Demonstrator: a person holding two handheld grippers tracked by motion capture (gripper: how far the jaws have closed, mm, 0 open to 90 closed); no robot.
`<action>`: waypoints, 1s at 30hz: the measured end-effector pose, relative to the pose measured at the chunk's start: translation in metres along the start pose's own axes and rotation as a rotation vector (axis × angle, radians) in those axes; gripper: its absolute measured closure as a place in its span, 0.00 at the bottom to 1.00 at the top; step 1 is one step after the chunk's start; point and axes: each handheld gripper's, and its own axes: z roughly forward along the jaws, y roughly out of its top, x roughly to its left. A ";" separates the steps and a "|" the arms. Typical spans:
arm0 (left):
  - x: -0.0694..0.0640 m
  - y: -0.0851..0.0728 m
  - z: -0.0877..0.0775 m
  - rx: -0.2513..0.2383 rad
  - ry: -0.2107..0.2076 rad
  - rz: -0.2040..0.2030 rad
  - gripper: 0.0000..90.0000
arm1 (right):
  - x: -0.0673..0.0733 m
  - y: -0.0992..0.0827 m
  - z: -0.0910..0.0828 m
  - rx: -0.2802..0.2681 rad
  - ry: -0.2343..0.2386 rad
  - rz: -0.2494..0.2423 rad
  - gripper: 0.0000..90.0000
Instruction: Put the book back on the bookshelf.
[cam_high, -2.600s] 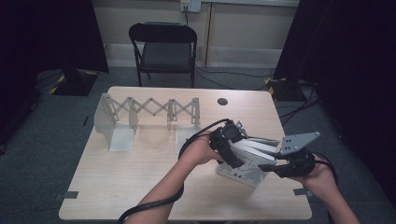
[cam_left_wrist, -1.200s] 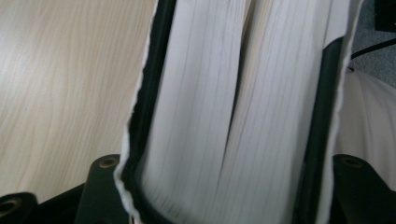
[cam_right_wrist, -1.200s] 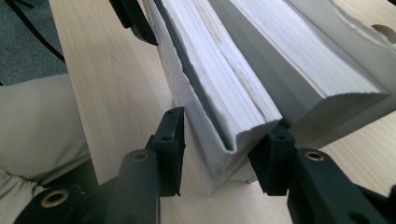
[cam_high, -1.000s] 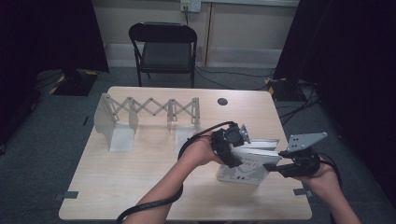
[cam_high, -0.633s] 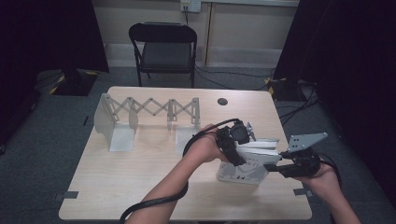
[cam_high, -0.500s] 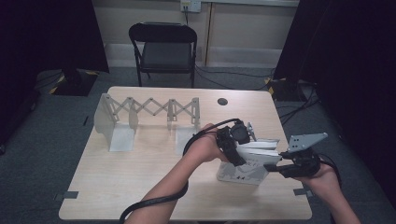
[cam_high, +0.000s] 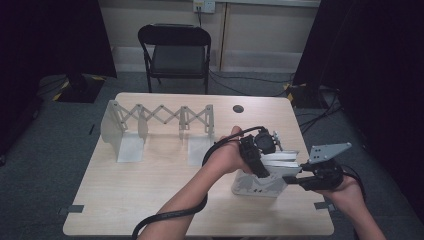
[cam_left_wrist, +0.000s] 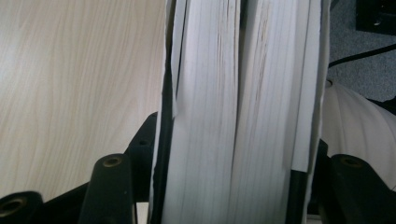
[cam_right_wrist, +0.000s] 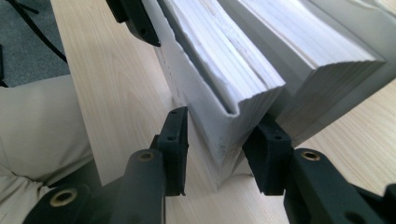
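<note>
Matt paper book (cam_left_wrist: 243, 112) (wood-grain table (cam_left_wrist: 70, 84))

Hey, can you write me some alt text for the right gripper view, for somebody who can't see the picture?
A white book stands on edge between the two black jaws of the right tool, pages facing the camera. A second, thicker book stands right behind it on the pale wooden table, and another black jaw grips the front book's far end.

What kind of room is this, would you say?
Probably a recording studio or lab corner: black curtains on both sides, cables on grey carpet, and one folding chair behind a wooden table.
</note>
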 end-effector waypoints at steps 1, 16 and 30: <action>0.000 0.000 0.000 0.000 -0.004 0.000 0.47 | 0.000 0.000 0.000 -0.001 0.001 0.000 0.68; -0.004 0.000 -0.001 0.013 0.011 0.036 0.53 | 0.003 -0.003 0.001 -0.023 0.000 -0.014 0.57; -0.011 0.001 -0.002 0.029 0.034 0.019 0.55 | 0.007 -0.011 0.004 -0.075 0.039 -0.084 0.37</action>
